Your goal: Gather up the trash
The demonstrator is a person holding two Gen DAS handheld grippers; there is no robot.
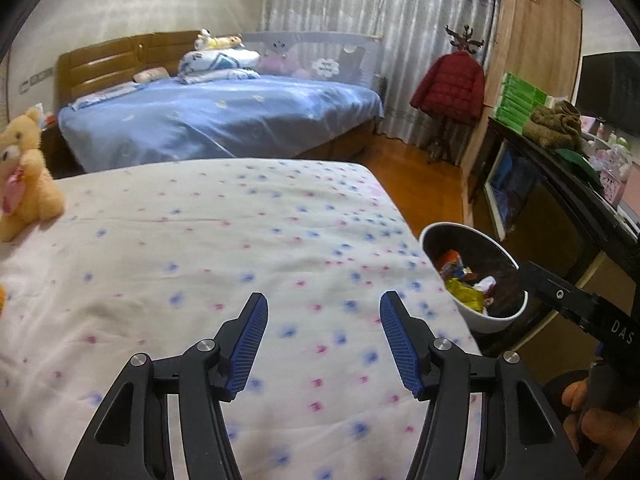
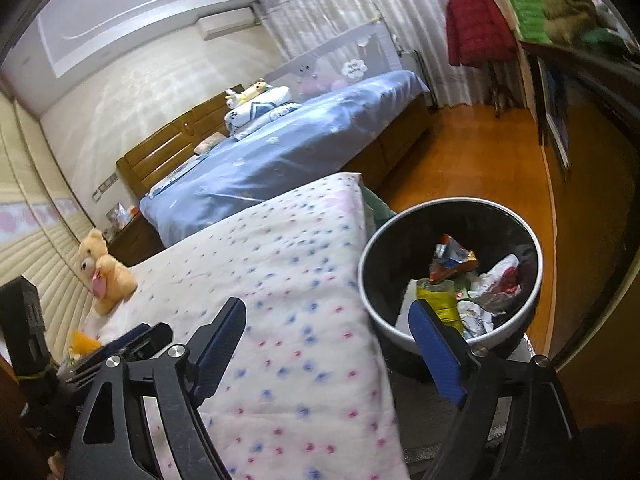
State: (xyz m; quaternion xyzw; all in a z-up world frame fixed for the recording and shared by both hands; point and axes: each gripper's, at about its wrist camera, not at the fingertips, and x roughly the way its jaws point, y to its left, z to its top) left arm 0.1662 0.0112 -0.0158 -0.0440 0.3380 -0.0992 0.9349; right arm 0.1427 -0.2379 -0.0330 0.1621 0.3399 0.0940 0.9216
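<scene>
A white waste bin with a black inside [image 1: 496, 320] stands on the floor by the bed's right edge and holds several crumpled wrappers [image 1: 466, 280]. In the right wrist view the bin [image 2: 384, 320] and its wrappers [image 2: 460, 276] lie just ahead. My left gripper [image 1: 324, 300] is open and empty above the flowered quilt [image 1: 224, 248]. My right gripper [image 2: 328, 308] is open and empty, straddling the quilt's edge [image 2: 304, 264] and the bin's rim. It shows at the right of the left wrist view [image 1: 560, 294].
A yellow teddy bear [image 1: 24, 176] sits at the quilt's left side, also in the right wrist view [image 2: 104, 272]. A blue bed [image 1: 224, 116] lies beyond. A dark cabinet [image 1: 560, 200] with clutter lines the right. Wooden floor [image 2: 480, 152] runs between.
</scene>
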